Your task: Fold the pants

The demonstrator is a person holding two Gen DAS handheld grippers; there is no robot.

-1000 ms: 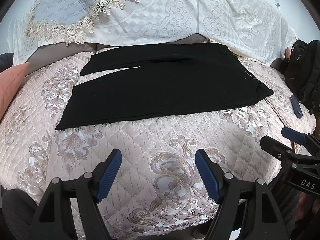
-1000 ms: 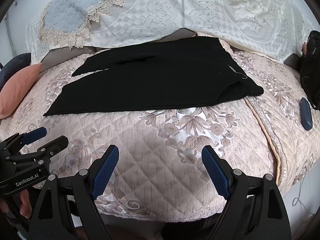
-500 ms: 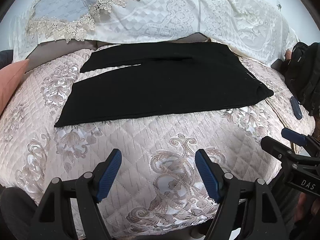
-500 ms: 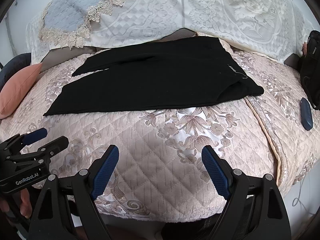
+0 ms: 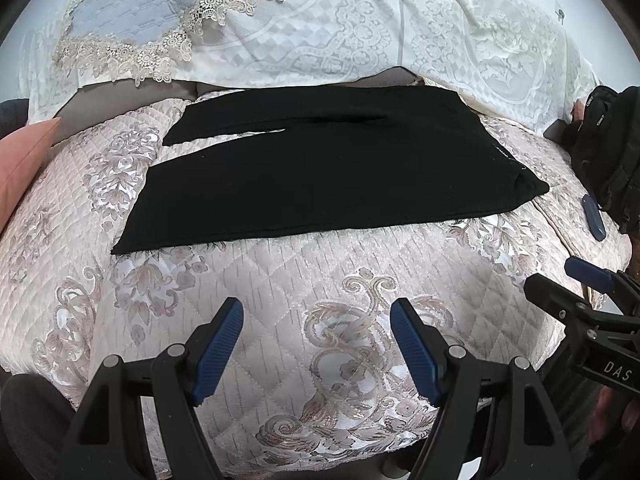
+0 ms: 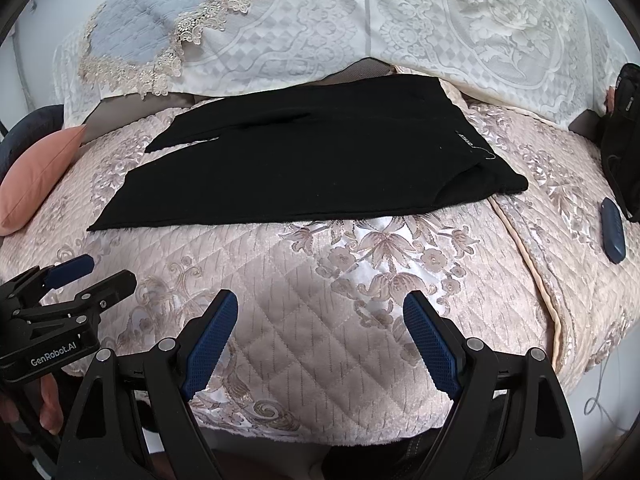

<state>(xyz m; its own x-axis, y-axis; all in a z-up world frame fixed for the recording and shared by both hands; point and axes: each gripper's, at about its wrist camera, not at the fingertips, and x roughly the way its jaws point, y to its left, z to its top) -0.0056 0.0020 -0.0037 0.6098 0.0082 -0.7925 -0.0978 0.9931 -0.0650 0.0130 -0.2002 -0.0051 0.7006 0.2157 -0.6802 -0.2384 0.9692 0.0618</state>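
I hold my left hand-held gripper (image 5: 316, 344) over the near part of the sofa seat, its blue-padded fingers spread wide with nothing between them, and my right hand-held gripper (image 6: 320, 340) hangs just beside it, likewise spread wide and empty. The black pants (image 5: 320, 168) lie flat across the middle of the quilted sofa cover (image 5: 280, 280), waistband toward my right and the two leg hems toward my left, with a narrow slit of cover showing between the legs at the far left. The near edge of the pants runs in a long, nearly straight line from the left hem to the waistband corner (image 6: 516, 184), which pokes out to the right and ends at the cover's piped seam (image 6: 528, 264). The far edge lies close against the lace-draped backrest (image 5: 360, 32). Between my grippers and that near edge there is a broad band of bare quilted cover. To the left a pink cushion (image 6: 36, 176) rests apart from the hems; to the right a small dark blue object (image 6: 614, 230) lies on the cover near a black bag (image 5: 608, 152), both apart from the waistband.
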